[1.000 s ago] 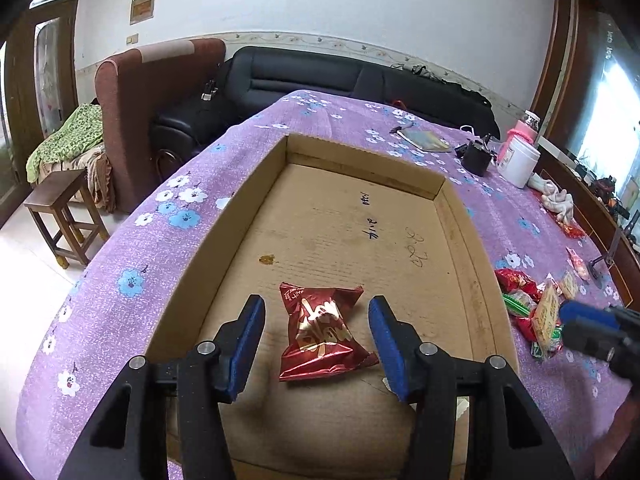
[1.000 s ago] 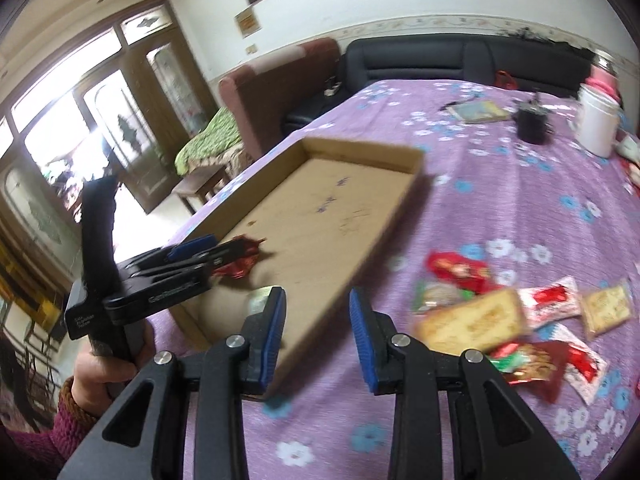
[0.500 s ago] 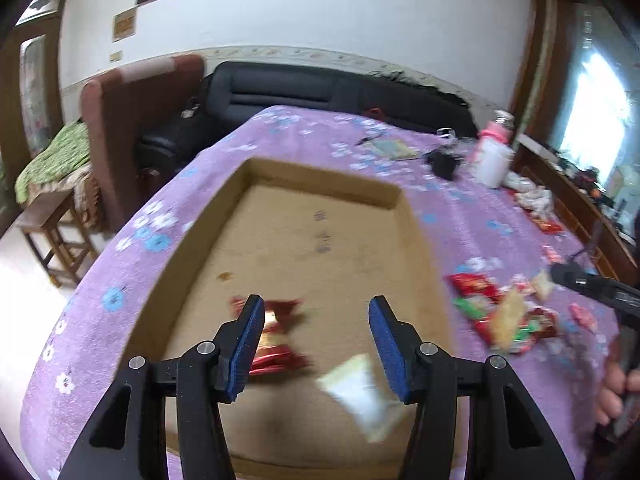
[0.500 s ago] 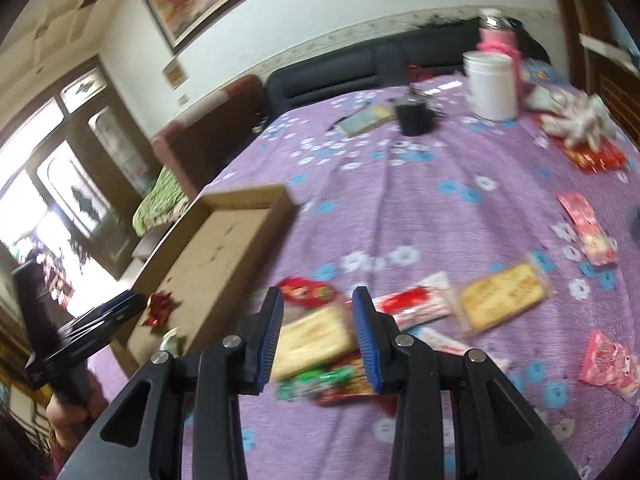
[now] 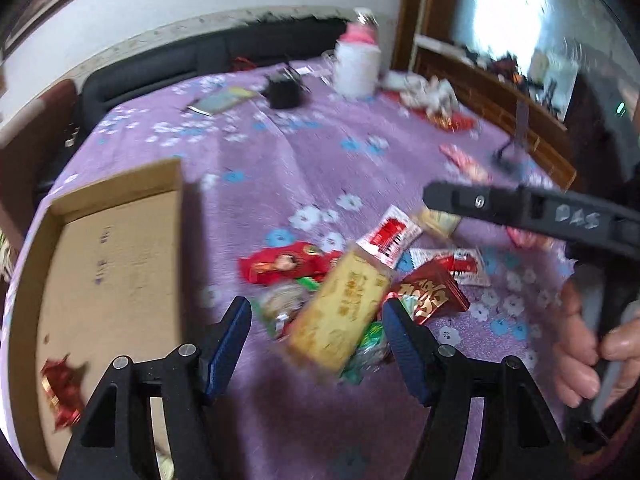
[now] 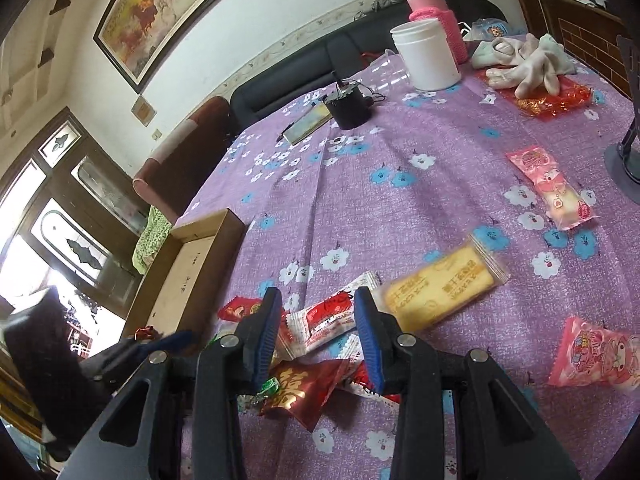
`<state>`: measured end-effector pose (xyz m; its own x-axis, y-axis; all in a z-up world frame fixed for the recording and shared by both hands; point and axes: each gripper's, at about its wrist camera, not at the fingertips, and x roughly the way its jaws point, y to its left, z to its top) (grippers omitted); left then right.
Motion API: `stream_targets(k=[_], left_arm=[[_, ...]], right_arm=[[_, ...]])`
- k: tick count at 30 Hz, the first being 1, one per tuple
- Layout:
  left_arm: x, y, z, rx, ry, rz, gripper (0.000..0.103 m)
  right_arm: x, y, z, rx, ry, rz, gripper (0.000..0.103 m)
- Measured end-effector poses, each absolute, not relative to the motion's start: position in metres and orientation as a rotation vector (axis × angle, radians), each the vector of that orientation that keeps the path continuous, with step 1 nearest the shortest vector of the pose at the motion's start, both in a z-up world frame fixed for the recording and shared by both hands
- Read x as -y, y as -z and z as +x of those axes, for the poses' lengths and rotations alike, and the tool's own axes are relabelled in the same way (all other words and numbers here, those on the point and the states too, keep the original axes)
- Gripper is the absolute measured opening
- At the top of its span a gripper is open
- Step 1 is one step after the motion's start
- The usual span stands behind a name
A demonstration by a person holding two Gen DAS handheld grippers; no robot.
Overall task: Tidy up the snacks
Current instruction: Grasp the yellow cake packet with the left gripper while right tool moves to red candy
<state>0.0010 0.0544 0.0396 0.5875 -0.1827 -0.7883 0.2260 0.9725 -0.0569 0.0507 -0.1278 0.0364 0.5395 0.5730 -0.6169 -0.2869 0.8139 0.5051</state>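
My left gripper (image 5: 318, 340) hovers over a pile of snack packets on the purple flowered cloth. Its jaws are opening. A blurred yellow packet (image 5: 340, 312) lies between its pads, which do not touch it. At the left is the cardboard box (image 5: 176, 216), with a red snack (image 5: 60, 392) lying inside. My right gripper (image 6: 318, 332) is open just above a white-and-red packet (image 6: 328, 316), without pressing on it. A dark red packet with gold print (image 6: 304, 392) lies below it and a yellow packet (image 6: 444, 292) to its right. The left gripper (image 6: 168, 340) shows blurred at the lower left.
Two pink packets (image 6: 556, 188) (image 6: 600, 356) lie apart on the right. At the far end stand a white jar (image 6: 428, 56), a pink bottle (image 6: 436, 20), a black cup (image 6: 348, 108) and pale gloves (image 6: 524, 60). A stand base (image 6: 624, 160) sits at the right edge. A hand (image 5: 588, 360) holds the right gripper.
The left gripper swung right, from over the box to over the snack pile, and its jaws stand wider. The right gripper moved from the box edge to over the pile.
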Motion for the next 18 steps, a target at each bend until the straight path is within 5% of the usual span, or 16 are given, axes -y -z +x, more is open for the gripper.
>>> stream_targets(k=[6, 7, 9, 18], left_arm=[[-0.019, -0.024, 0.009, -0.908, 0.203, 0.254, 0.076], [-0.021, -0.023, 0.010, -0.906, 0.184, 0.250, 0.073], [-0.023, -0.023, 0.014, -0.882, 0.146, 0.262, 0.036], [-0.076, -0.051, 0.026, -0.811, 0.192, -0.113, 0.034]], right_arm=[[0.124, -0.039, 0.050, -0.863, -0.555, 0.372, 0.036], [0.123, -0.040, 0.049, -0.860, -0.556, 0.368, 0.036], [0.123, -0.040, 0.049, -0.859, -0.553, 0.366, 0.036], [0.114, -0.031, 0.051, -0.899, -0.577, 0.355, 0.041]])
